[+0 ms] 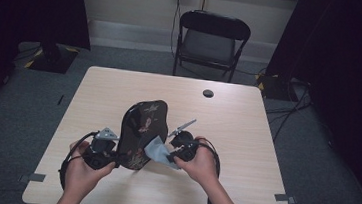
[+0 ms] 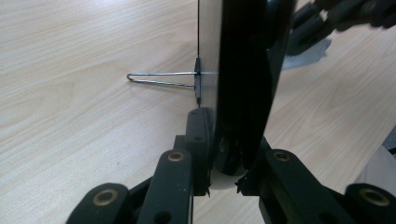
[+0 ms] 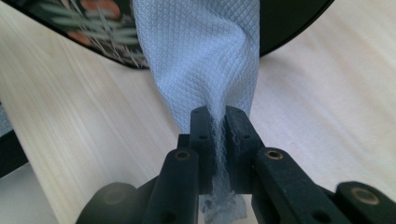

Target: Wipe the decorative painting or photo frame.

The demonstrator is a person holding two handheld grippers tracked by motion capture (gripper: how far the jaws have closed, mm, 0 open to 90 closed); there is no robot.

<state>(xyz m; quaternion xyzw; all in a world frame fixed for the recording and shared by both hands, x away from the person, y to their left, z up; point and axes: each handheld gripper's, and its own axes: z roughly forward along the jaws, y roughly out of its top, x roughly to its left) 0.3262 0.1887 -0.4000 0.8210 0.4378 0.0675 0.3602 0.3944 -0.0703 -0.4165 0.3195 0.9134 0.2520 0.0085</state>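
- The left gripper [image 1: 105, 156] is clamped hard on the lower rim of a black tray [image 1: 142, 132]; the left gripper view shows the two black jaws squeezing the tray's thin edge [image 2: 243, 93] with no gap left.
- The right gripper [image 1: 178, 155] has its jaws pinched together on a bunched corner of a pale blue cloth [image 1: 160, 151]; in the right gripper view the cloth [image 3: 205, 60] rises out from between the jaws and spreads across the tray's face.
- The tray stands tilted on edge above the near middle of the table [image 1: 231, 137], held between the two hands, its decorated face turned toward the right gripper.
- Its face is dark and glossy, oval to rounded in outline, painted with pale leaves and reddish flowers [image 3: 88, 14]; seen edge-on it is a thin, smooth black slab.
- The cloth has a fine diamond-quilted weave and looks soft and thin, creased where it is gripped.
- Behind the tray's back, a bent wire loop [image 2: 161, 79] juts out sideways from a small black clip on its pale underside.
- The table is light wood grain with a round dark cable hole [image 1: 208, 93] near its far edge.
- Beyond it stands a black folding chair [image 1: 211, 42] on grey carpet.
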